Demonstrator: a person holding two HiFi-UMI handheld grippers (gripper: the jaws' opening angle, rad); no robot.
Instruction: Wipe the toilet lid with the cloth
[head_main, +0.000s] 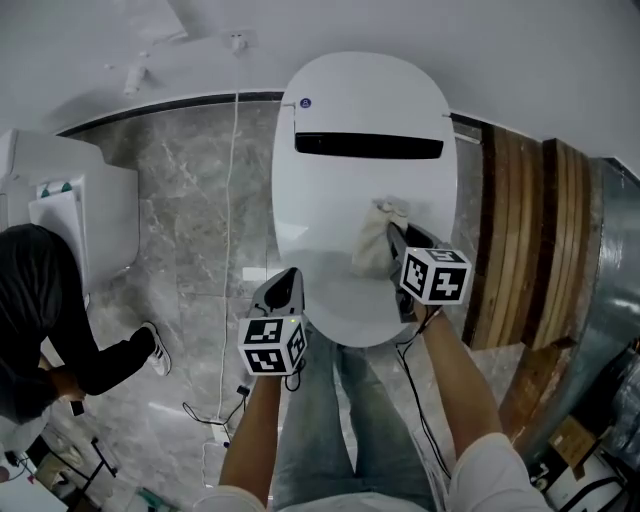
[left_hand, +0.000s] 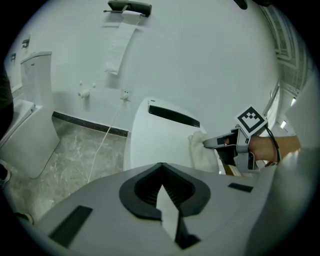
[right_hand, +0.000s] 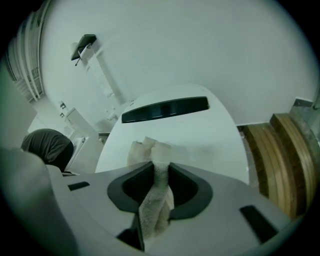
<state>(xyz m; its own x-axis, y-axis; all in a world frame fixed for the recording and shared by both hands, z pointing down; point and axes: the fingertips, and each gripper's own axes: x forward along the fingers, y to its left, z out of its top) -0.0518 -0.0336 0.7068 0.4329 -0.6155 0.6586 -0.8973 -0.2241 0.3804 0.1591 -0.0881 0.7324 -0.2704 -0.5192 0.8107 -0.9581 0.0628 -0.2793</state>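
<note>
The person's legs (head_main: 345, 430) in jeans stand right in front of a white toilet. Each hand holds a pair of tongs.

The right gripper (head_main: 392, 233) is over the right side of the toilet lid (head_main: 330, 190). Its jaws are clenched on the cloth (head_main: 374, 246). The pale cloth is bunched up. It sticks out past the jaws and lies on the lid.

The left gripper (head_main: 290, 280) is at the front left edge of the lid. Its jaws are pressed together with nothing in them.

The lid is down. It has a dark strip (head_main: 368, 146) near the back.

A white cord (head_main: 233, 190) runs down the wall and across the grey floor (head_main: 185, 230). Wooden boards (head_main: 515, 235) stand on the right. On the left, another person (head_main: 45, 300) in dark clothes bends low beside a second toilet (head_main: 75, 205).
</note>
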